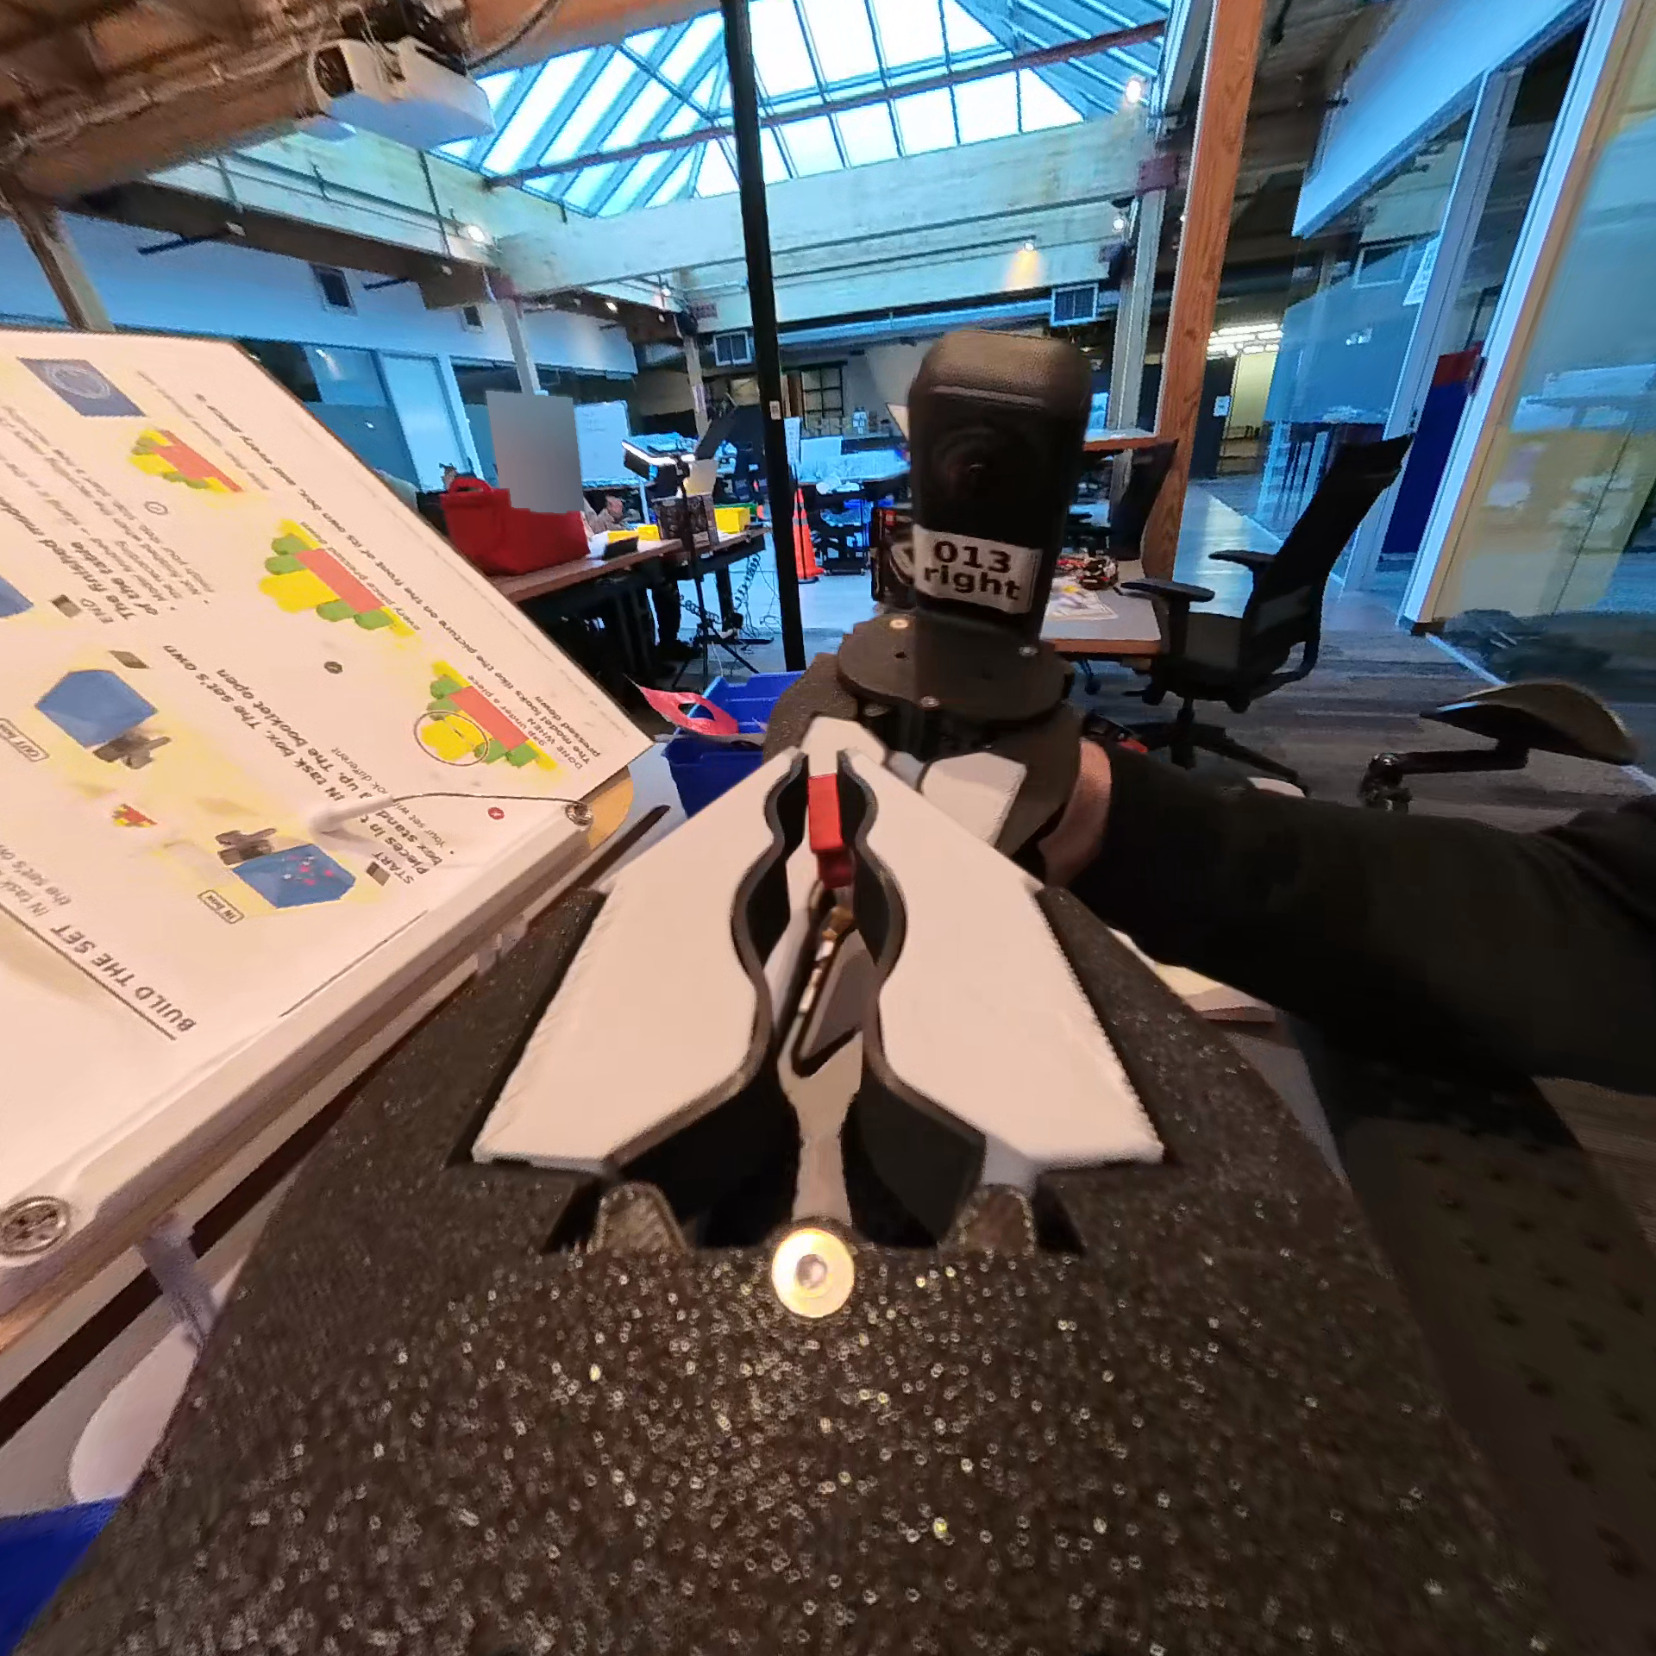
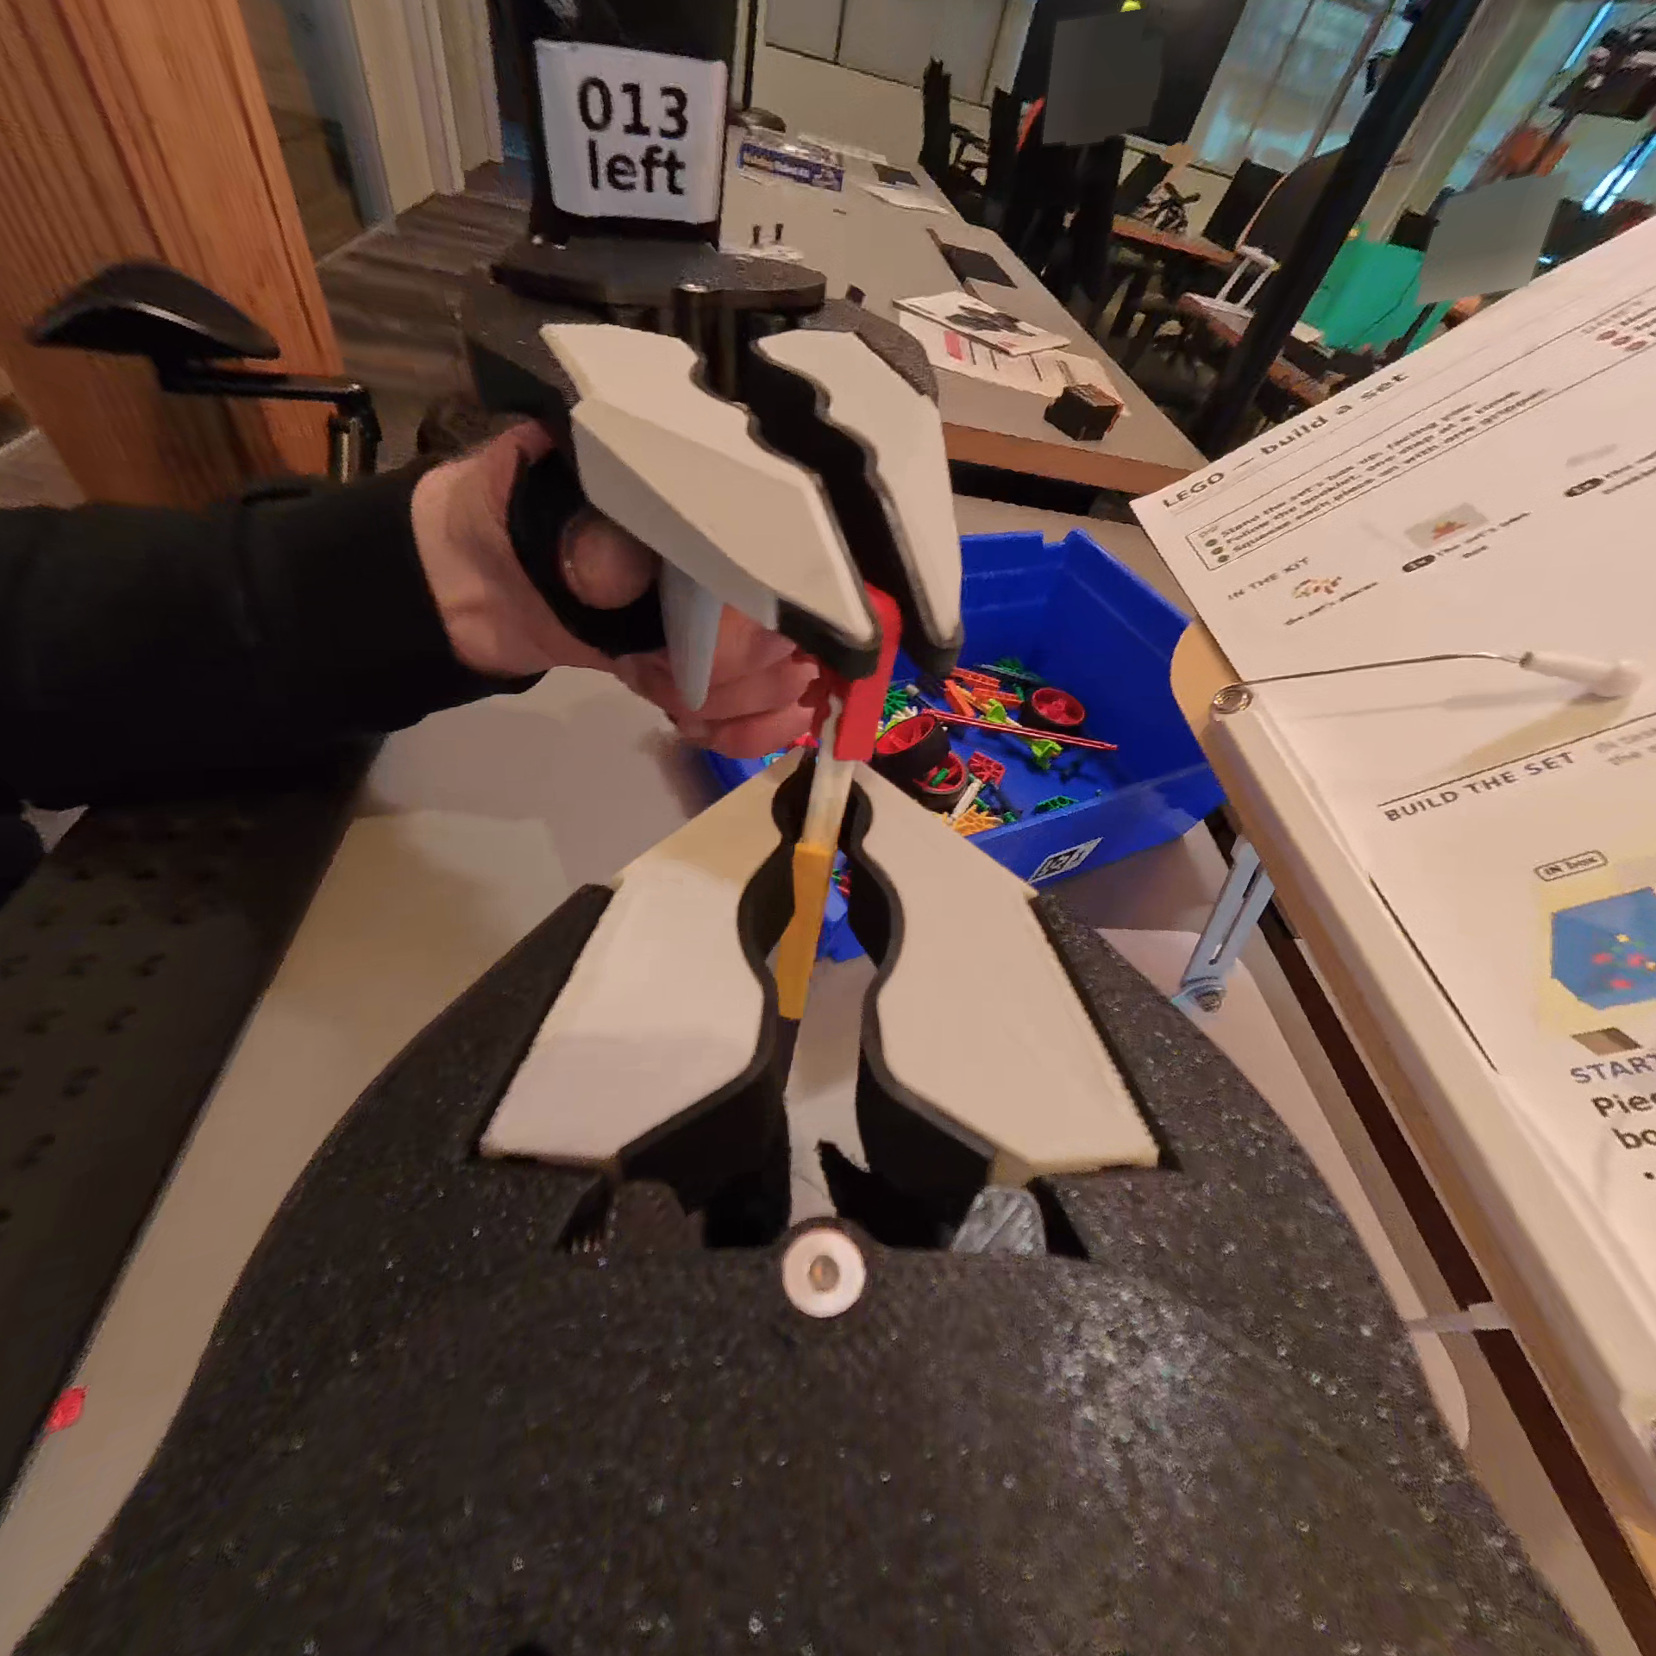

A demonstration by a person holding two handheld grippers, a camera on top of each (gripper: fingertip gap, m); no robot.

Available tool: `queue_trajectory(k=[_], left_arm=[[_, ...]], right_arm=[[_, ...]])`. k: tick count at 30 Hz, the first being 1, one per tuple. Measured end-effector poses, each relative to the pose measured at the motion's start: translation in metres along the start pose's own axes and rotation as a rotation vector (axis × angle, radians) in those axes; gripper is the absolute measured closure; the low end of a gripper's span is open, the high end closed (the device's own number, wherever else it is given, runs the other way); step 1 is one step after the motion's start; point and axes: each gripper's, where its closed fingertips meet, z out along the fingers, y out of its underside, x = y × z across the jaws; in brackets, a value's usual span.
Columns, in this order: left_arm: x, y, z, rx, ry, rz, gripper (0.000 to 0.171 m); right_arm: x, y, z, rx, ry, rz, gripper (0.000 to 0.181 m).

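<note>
left gripper [image 2: 901, 641] jaws pinching red piece [image 2: 865, 690], right gripper [image 2: 820, 789] jaws pinching white-yellow rod [image 2: 806, 905]

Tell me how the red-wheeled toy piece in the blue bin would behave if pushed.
The red wheel looks round with a dark tyre, so it would probably roll. It seems small and plastic, so likely light. The loose rods crowding it in the blue bin would probably stop it soon.
</note>
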Motion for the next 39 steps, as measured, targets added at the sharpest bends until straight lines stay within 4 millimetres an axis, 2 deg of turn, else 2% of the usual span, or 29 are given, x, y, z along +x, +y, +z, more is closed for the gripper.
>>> queue_trajectory(k=[3, 7, 8, 9, 11, 16, 18, 21, 23, 26, 30, 32, 39], left_arm=[[0.0, -0.003, -0.005, 0.004, 0.004, 0.006, 0.16], [0.015, 0.01, -0.008, -0.113, 0.078, 0.015, 0.142], [0.018, 0.014, -0.008, -0.14, 0.082, 0.027, 0.146], [0.019, 0.02, -0.007, -0.181, 0.078, 0.053, 0.157], [0.025, 0.024, -0.005, -0.215, 0.086, 0.095, 0.163], [0.023, 0.016, 0.002, -0.204, 0.005, 0.229, 0.166], [0.024, 0.013, 0.003, -0.188, -0.009, 0.263, 0.164], [0.024, 0.004, 0.002, -0.145, -0.018, 0.231, 0.158], [0.023, 0.007, 0.001, -0.176, -0.025, 0.237, 0.164], [0.021, 0.013, 0.001, -0.224, -0.053, 0.297, 0.164], [0.015, 0.031, 0.005, -0.373, -0.137, 0.471, 0.165], [0.008, 0.045, 0.006, -0.465, -0.175, 0.545, 0.164], [-0.008, 0.066, 0.005, -0.603, -0.248, 0.666, 0.163]], right_arm=[[-0.008, 0.002, -0.003, -0.021, -0.044, -0.005, 0.181], [-0.02, 0.005, -0.004, -0.065, -0.089, -0.042, 0.181], [-0.022, 0.005, -0.005, -0.071, -0.091, -0.057, 0.181], [-0.022, 0.005, -0.005, -0.074, -0.082, -0.059, 0.181], [-0.025, 0.005, -0.007, -0.078, -0.102, -0.062, 0.181], [-0.016, -0.001, -0.012, -0.053, -0.055, -0.046, 0.181], [-0.018, -0.004, -0.015, -0.048, -0.064, -0.045, 0.181], [-0.02, -0.001, -0.014, -0.069, -0.068, -0.058, 0.181], [-0.021, 0.002, -0.012, -0.082, -0.072, -0.059, 0.181], [-0.017, 0.008, -0.011, -0.118, -0.049, -0.062, 0.181], [0.0, 0.03, -0.014, -0.249, 0.045, -0.066, 0.181], [0.01, 0.047, -0.016, -0.364, 0.117, -0.107, 0.181], [0.037, 0.066, -0.024, -0.616, 0.338, -0.281, 0.181]])
